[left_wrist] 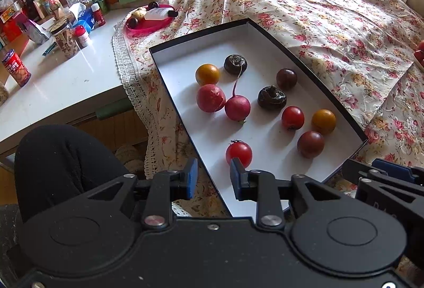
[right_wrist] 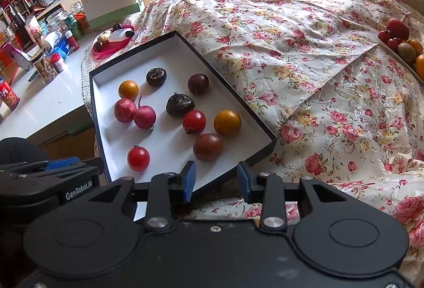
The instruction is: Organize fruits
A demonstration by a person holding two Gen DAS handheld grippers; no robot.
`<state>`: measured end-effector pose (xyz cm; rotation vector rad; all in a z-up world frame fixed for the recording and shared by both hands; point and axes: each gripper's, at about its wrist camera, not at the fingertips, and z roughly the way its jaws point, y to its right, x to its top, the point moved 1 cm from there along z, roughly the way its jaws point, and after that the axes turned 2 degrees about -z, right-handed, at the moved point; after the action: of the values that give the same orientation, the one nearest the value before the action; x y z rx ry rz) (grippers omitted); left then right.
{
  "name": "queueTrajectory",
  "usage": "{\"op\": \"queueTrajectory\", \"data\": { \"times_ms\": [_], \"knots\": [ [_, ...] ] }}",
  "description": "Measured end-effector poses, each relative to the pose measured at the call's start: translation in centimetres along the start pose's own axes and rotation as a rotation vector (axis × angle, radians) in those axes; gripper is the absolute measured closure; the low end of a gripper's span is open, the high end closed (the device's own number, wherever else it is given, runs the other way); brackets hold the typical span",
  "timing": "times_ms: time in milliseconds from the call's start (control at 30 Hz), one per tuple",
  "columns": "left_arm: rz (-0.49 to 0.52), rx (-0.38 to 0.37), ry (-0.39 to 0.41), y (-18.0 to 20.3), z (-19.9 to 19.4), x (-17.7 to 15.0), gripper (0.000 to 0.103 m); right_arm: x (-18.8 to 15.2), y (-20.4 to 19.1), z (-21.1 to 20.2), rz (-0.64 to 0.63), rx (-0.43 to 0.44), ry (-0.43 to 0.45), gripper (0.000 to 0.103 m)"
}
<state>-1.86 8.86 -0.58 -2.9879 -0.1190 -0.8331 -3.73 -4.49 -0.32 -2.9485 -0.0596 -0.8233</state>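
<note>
The left gripper (left_wrist: 213,176) hangs above the near edge of the box lid (left_wrist: 185,54), its blue-padded jaws apart and holding nothing. The right gripper (right_wrist: 216,180) hangs above the near right corner of the same lid, jaws likewise apart and empty. The two grippers sit side by side; each appears at the edge of the other's view.

The box lid is a shallow black-walled tray with a white floor, resting on a floral cloth (right_wrist: 304,36) that covers the tabletop. Contents of the lid:

- Nearest the left gripper: one red tomato (left_wrist: 238,154), standing alone (green calyx visible on top).
- Near right area: a dark tomato (left_wrist: 310,144), an orange tomato (left_wrist: 323,121) and a second red tomato (left_wrist: 292,117), grouped close together.
- Centre: a dark water chestnut (left_wrist: 272,97).
- Left side: two pink radishes, one round (left_wrist: 210,98) and one with a long root (left_wrist: 237,107), touching each other.
- Far area: a second orange tomato (left_wrist: 207,74), a second water chestnut (left_wrist: 235,64) and a dark purple tomato (left_wrist: 286,78).

At the far right of the cloth, well apart from the lid, a white plate (right_wrist: 392,53) holds more fruit (red, orange and one brown kiwi-like piece). Beyond the lid's far left corner, a pink tray (left_wrist: 151,24) carries a white bottle and small items.
</note>
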Motion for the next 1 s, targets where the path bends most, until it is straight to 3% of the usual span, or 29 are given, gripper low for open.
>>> {"op": "queueTrajectory", "data": {
  "times_ms": [1000],
  "knots": [
    [0.004, 0.0, -0.017, -0.07, 0.25, -0.12, 0.065, 0.06, -0.4, 0.25, -0.012, 0.007, -0.001, 0.065]
  ]
}}
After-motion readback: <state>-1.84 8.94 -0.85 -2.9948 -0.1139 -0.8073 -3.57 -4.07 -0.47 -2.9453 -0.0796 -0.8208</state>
